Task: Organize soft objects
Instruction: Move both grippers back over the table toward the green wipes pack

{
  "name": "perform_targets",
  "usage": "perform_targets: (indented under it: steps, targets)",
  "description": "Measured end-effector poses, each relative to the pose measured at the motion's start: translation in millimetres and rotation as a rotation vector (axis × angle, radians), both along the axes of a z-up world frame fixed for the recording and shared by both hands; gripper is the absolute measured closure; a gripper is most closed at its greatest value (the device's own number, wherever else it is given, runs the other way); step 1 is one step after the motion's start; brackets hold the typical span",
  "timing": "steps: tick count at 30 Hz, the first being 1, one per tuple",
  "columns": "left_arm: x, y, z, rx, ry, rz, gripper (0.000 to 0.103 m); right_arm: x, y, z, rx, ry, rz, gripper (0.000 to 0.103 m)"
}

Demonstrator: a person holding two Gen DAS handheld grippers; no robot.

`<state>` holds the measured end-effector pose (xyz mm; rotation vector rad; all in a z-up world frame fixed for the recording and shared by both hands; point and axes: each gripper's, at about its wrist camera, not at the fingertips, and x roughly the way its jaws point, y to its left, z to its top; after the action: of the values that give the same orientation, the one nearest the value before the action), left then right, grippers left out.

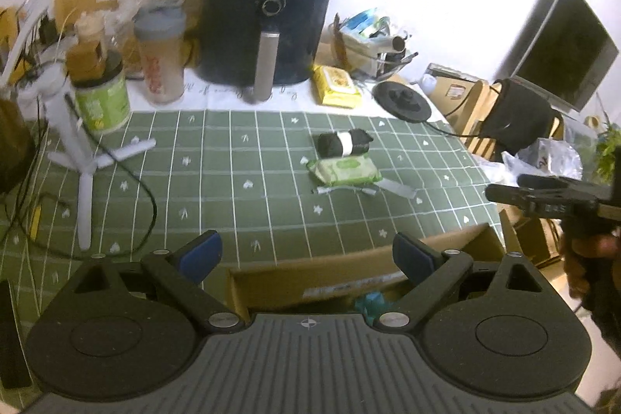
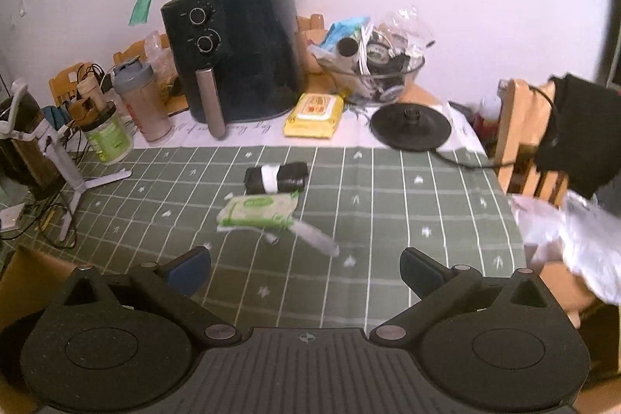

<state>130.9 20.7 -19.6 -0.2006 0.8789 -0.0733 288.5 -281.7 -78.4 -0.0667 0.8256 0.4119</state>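
Observation:
A green wet-wipe pack [image 1: 344, 171] [image 2: 258, 209] lies mid-table on the green checked cloth [image 1: 233, 181] [image 2: 388, 200]. Just behind it rests a black roll with a white band [image 1: 343, 142] [image 2: 276, 177]. A grey strip [image 1: 394, 188] [image 2: 314, 238] pokes out from under the pack. My left gripper [image 1: 306, 258] is open and holds nothing, hovering over a cardboard box [image 1: 310, 278] at the table's near edge; something teal [image 1: 368, 301] lies inside. My right gripper [image 2: 304, 268] is open, with nothing in it, above the cloth in front of the pack. It also shows at the right of the left wrist view [image 1: 500, 193].
At the back stand a black air fryer [image 1: 268, 14] [image 2: 236, 49], a yellow wipe pack [image 1: 335, 86] [image 2: 314, 115], a black round base [image 1: 403, 101] [image 2: 411, 127], a glass bowl of clutter [image 2: 372, 64], bottles [image 1: 163, 53] and a white tripod [image 1: 83, 161]. Wooden chairs [image 2: 520, 138] stand right.

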Motion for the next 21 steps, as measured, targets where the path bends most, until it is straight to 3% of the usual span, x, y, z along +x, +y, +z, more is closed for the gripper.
perform_targets:
  steps: [9, 13, 21]
  targets:
    - [20, 10, 26, 0.016, -0.074, -0.013, 0.007, 47, 14, -34, -0.086, 0.011, 0.056, 0.0]
    - [25, 14, 31, 0.045, -0.082, -0.026, 0.007, 60, 20, -53, -0.11, 0.034, 0.076, 0.0]
    - [29, 24, 26, 0.031, -0.068, -0.007, 0.007, 80, 33, -84, -0.125, 0.11, 0.127, 0.002]
